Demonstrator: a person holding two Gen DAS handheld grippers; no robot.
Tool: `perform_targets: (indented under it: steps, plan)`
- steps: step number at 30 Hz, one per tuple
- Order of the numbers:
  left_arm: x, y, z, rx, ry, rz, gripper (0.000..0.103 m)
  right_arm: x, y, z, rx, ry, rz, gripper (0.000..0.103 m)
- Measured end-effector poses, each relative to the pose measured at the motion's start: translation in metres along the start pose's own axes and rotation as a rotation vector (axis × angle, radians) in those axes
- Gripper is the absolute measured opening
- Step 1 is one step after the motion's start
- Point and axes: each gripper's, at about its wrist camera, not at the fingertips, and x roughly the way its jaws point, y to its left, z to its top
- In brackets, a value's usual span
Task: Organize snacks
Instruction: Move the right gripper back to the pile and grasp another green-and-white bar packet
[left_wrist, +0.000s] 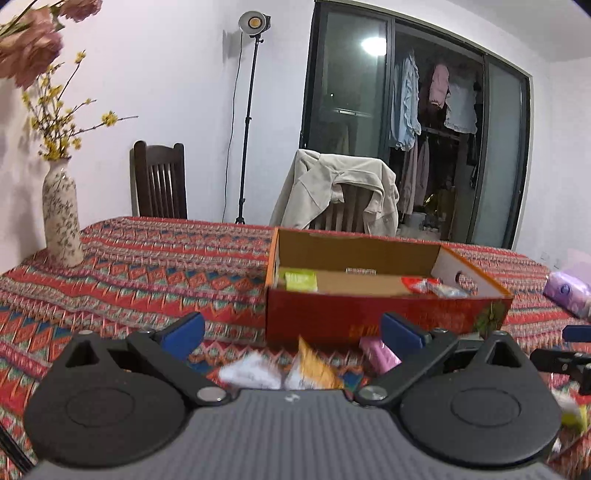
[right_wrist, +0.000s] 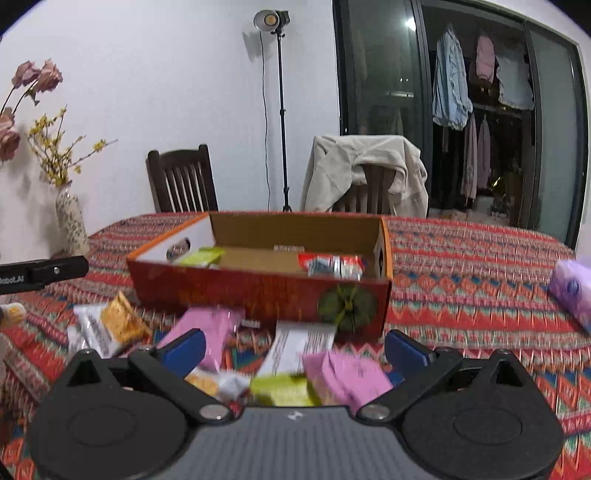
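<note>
Progress early | box (right_wrist: 258, 291) mid-frame holds few snacks | packets (right_wrist: 207, 325) lower frame loose on desk | left gripper (left_wrist: 291, 332), right gripper (right_wrist: 293, 349) both spread apart, empty

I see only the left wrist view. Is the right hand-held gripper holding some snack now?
Observer: No. The right hand-held gripper is open and holds nothing; it hangs above loose packets.
Operator: How many pink packets lie loose? I see one.
Observer: Two, in front of the box: the left pink packet and the right pink packet, which is nearer the camera.
Operator: Anything between them?
Observer: Yes, a white printed packet.
</note>
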Motion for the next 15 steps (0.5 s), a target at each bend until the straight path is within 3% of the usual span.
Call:
perform_targets:
  steps: [10, 15]
  plan:
    - [-0.009, 0.01, -0.022, -0.012, 0.023, 0.027, 0.103, -0.017, -0.005, -0.036, 0.026, 0.034, 0.027, 0.103]
    - [-0.006, 0.015, -0.033, -0.028, 0.046, 0.031, 0.103, -0.017, 0.0, -0.041, -0.007, 0.056, -0.008, 0.103]
